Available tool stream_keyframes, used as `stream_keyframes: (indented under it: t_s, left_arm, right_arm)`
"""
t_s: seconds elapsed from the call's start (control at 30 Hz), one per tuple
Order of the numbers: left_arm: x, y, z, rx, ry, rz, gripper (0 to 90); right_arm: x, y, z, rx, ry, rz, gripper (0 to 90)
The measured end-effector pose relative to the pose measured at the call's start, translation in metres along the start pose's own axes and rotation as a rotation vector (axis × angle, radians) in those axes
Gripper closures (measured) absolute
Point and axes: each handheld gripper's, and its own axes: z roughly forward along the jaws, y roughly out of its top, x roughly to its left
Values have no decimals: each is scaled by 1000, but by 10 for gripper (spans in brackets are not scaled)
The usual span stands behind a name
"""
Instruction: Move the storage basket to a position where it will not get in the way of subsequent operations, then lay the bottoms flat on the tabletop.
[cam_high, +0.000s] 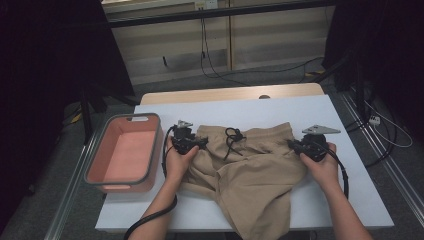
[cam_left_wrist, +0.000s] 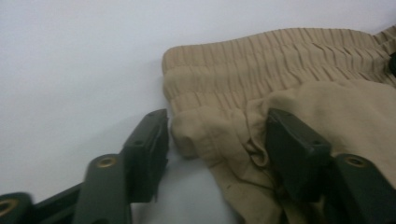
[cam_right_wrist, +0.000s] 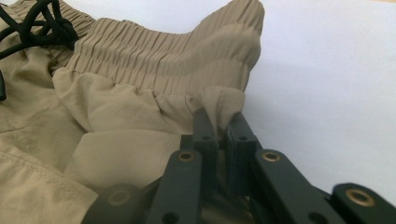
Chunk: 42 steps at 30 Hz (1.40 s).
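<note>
Gripping a fold of the tan shorts (cam_right_wrist: 154, 107) just below the elastic waistband (cam_right_wrist: 163, 51), our right gripper (cam_right_wrist: 218, 126) has its jaws pressed together on the cloth — the fabric bunches up between them in the right gripper view. From the high view the shorts (cam_high: 250, 170) lie crumpled across the middle of the white table (cam_high: 320, 110), one leg trailing toward the near edge, the black drawstring (cam_high: 232, 136) knotted at the waistband.

Our left gripper (cam_left_wrist: 217, 140) sits at the other end of the waistband with its jaws spread apart; a rumpled corner of the shorts (cam_left_wrist: 280, 70) lies between them, one jaw over the cloth and the other on bare table — we can see no pinch there. In the high view the left gripper (cam_high: 202, 142) rests at the shorts' left edge, the right gripper (cam_high: 292, 145) at their right. A pink bin (cam_high: 95, 172) with a grey rim stands just left of the left hand (cam_high: 177, 162).
</note>
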Motion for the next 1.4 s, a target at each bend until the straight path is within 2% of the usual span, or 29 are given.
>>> stream_keyframes:
  t_s: [0.07, 0.13, 0.2, 0.23, 0.3, 0.37, 0.57, 0.73, 0.87, 0.93, 1.0, 1.03, 1.1, 1.27, 1.4]
  left_arm:
    - [-2, 0, 0, 4, 1, -2, 473]
    - [-3, -1, -2, 15, -3, -6, 554]
    - [-5, -1, -4, 36, -27, -26, 779]
    - [-7, 0, -5, 42, -18, -15, 843]
    - [-9, 2, -6, 57, -15, -14, 856]
    - [-8, 2, -9, 56, -21, -30, 868]
    - [-4, 11, -29, -5, -28, -49, 873]
    - [-9, 23, -50, -58, -28, -14, 879]
    - [-13, 31, -61, -88, -31, 1, 880]
    - [-14, 33, -65, -98, -29, 8, 881]
    - [-14, 35, -68, -100, -27, 12, 881]
    - [-13, 36, -71, -100, -28, 13, 881]
    - [-11, 39, -76, -111, -24, 10, 881]
    - [-11, 50, -91, -144, -10, 22, 881]
    - [-12, 58, -101, -159, -10, 38, 881]
  right_arm:
    - [1, 0, 0, 2, -2, 0, 857]
    - [1, 0, 0, 1, -2, -5, 857]
    - [2, 0, 0, -1, -1, -3, 857]
    - [2, 0, 0, -2, -1, -4, 858]
    - [2, 0, 0, -3, -4, -1, 858]
    - [3, 0, -1, -9, -3, -6, 859]
    - [3, 3, -5, -34, 4, -3, 861]
    - [4, 7, -10, -62, 10, -4, 865]
    - [1, 14, -17, -101, 21, 16, 867]
    - [2, 19, -21, -114, 13, 7, 867]
    - [2, 24, -25, -143, 35, 34, 867]
    - [2, 27, -27, -147, 25, 26, 868]
    - [4, 35, -30, -146, -4, -22, 870]
    - [4, 52, -34, -181, 31, 7, 871]
    - [5, 61, -34, -198, 22, 9, 871]
